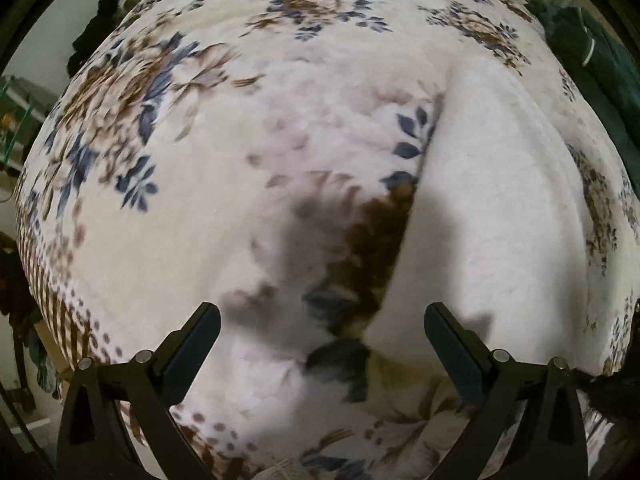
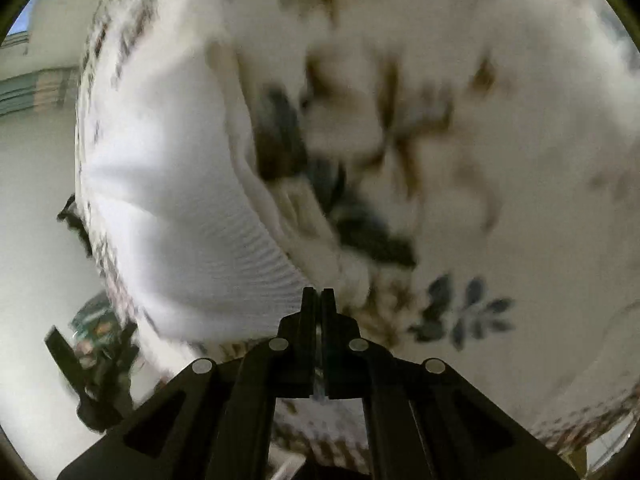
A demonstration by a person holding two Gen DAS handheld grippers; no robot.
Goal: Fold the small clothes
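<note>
A small white knit garment [image 1: 492, 208] lies flat on a floral blanket [image 1: 192, 220], right of centre in the left wrist view. My left gripper [image 1: 322, 324] is open and empty, hovering above the garment's left edge. In the right wrist view the same white ribbed garment [image 2: 180, 208] lies left of centre, blurred. My right gripper [image 2: 319, 294] is shut, with its tips at the garment's ribbed hem; whether cloth is pinched between them is not visible.
The floral blanket [image 2: 520, 160] covers a bed that fills both views. Dark green cloth [image 1: 596, 56] lies at the bed's far right edge, dark clothing [image 1: 100, 20] at the far left. The other gripper [image 2: 96, 364] shows at lower left beyond the bed's edge.
</note>
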